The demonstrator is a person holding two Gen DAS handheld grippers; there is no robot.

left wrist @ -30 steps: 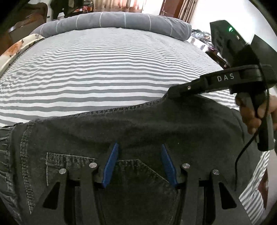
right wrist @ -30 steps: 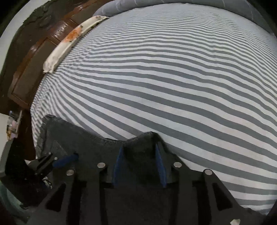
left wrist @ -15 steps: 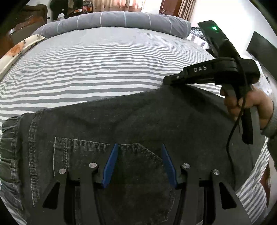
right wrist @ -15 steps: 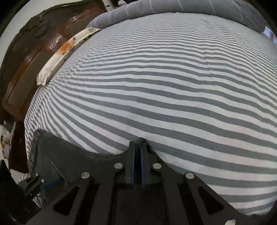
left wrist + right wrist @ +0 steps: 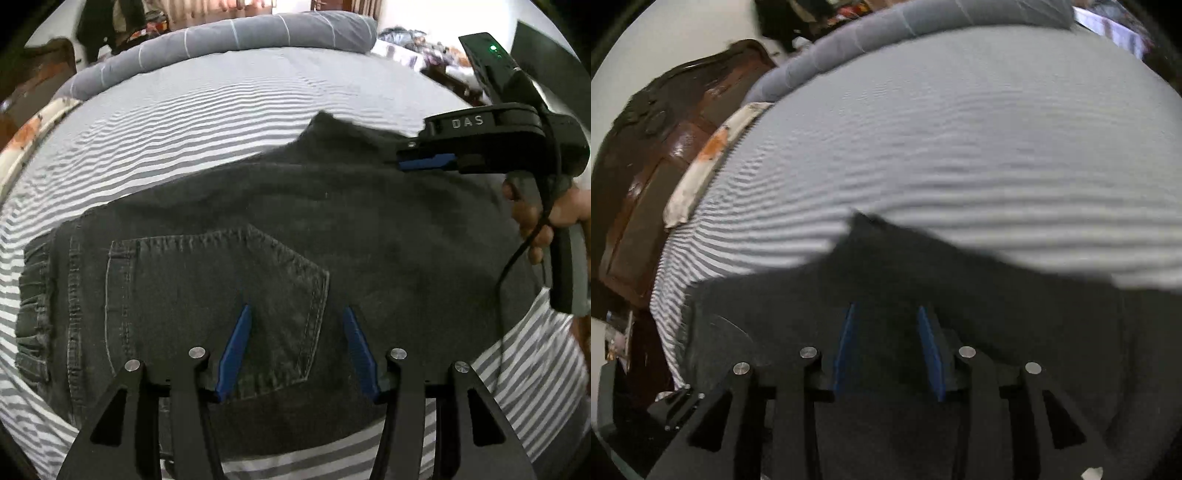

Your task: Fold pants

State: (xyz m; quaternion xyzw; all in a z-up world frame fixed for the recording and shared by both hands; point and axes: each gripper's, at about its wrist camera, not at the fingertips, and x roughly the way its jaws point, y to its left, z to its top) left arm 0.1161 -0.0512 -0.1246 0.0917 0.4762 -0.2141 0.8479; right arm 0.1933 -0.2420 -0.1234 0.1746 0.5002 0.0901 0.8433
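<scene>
Pants (image 5: pixel 280 236) lie flat on the striped bed (image 5: pixel 207 110), directly under and ahead of both tools. Long axis runs crosswise to the left hand-held gripper (image 5: pixel 297 350): waistband (image 5: pixel 35 295) off to its left, legs folded over toward its right.

Left hand-held gripper: jaws spread about halfway, blue pads straddling the lower corner of the back pocket (image 5: pixel 218 291), nothing pinched; I can't tell whether the tips touch the cloth.

Right hand-held gripper (image 5: pixel 886 350): jaws opening, dark denim lies between and beneath the pads, but they don't press on it. In the left view it sits at the far right edge of the fabric, a hand (image 5: pixel 543 225) on its handle.

Key relation: a peaked corner (image 5: pixel 325 122) of the fabric stands up just ahead of the right tool's tips, away from the left one. Right side is clearly nearer to it; my read is that any smoothing or re-grip of that edge belongs to the right.

Materials: charcoal denim, stiff-ish, pale topstitching on the pocket and seams, gathered elastic waistband. It should hold a crease but drag on the sheet. Bed is soft, with grey-and-white stripes and a grey bolster (image 5: pixel 229 40) at the far end. Right view is motion-blurred, so edge detail there is unreliable.
</scene>
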